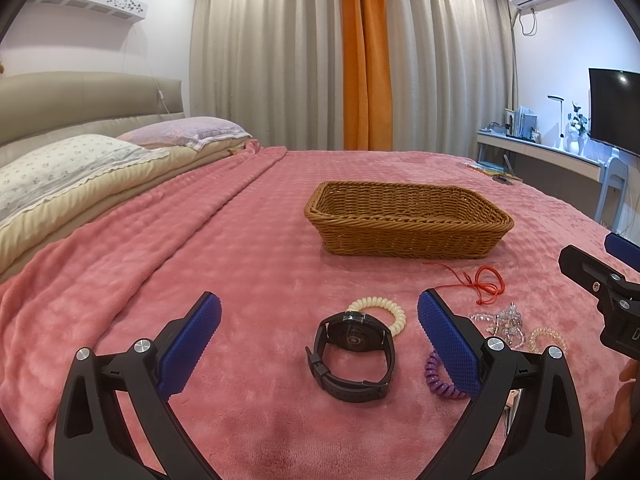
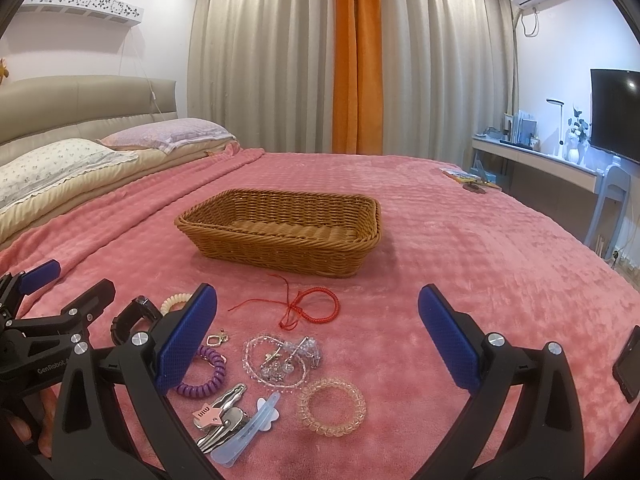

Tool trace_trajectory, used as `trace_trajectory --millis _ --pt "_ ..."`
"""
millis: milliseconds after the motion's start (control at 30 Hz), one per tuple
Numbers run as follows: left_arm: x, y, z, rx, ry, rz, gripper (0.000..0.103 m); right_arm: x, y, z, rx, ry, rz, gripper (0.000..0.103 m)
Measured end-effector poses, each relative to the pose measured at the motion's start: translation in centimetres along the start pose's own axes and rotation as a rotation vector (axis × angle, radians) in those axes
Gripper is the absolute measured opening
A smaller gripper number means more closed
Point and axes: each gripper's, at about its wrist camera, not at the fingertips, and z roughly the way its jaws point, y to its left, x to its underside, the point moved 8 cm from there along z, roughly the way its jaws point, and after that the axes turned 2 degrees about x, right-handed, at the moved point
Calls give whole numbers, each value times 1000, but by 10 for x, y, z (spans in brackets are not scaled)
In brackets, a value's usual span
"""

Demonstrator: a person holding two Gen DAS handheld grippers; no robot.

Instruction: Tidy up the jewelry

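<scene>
A brown wicker basket [image 1: 408, 220] [image 2: 280, 232] stands empty on the pink bedspread. In front of it lie a black watch [image 1: 352, 354], a cream coil band [image 1: 380, 312], a purple coil band [image 2: 204, 376], a red cord bracelet [image 2: 316, 306], a clear bead bracelet [image 2: 280, 360], a clear coil band [image 2: 331, 406] and hair clips [image 2: 230, 416]. My left gripper [image 1: 318, 322] is open, its fingers either side of the watch. My right gripper [image 2: 316, 318] is open above the bead bracelet and holds nothing.
Pillows [image 1: 60, 176] and a headboard are at the left. A desk [image 2: 540, 160] with a lamp, a vase and a TV stands at the right, beyond the bed's edge. A dark phone [image 2: 628, 364] lies at the right. Booklets [image 2: 468, 178] lie on the far corner.
</scene>
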Motion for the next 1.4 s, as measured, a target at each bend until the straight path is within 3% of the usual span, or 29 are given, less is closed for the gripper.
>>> trace_trajectory --millis 333,467,600,700,867,1033,1133,1233,1300,1400 --pt "2 -1 2 7 8 -8 96 1 -1 0 9 6 -1 97" --pt "1 17 4 63 64 -106 95 -1 -9 0 41 14 18 97" --pt "-1 45 -2 104 103 -202 95 -1 -17 8 26 75 35 93" --pt "-1 56 -1 161 180 -230 93 -1 -28 13 13 134 54 88" --pt "11 40 17 245 357 -193 73 -3 -47 22 -40 242 100 78" --pt "27 25 37 291 478 -202 62 2 -60 33 -81 358 102 64" --pt "38 20 47 322 531 -209 56 27 -52 38 -108 456 66 58" --pt "45 17 52 317 554 -191 56 51 -41 39 -108 506 17 46" --pt "49 14 56 317 568 -187 49 65 -35 41 -99 530 -7 37" --pt "53 12 62 307 597 -182 38 77 -32 43 -98 552 -16 37"
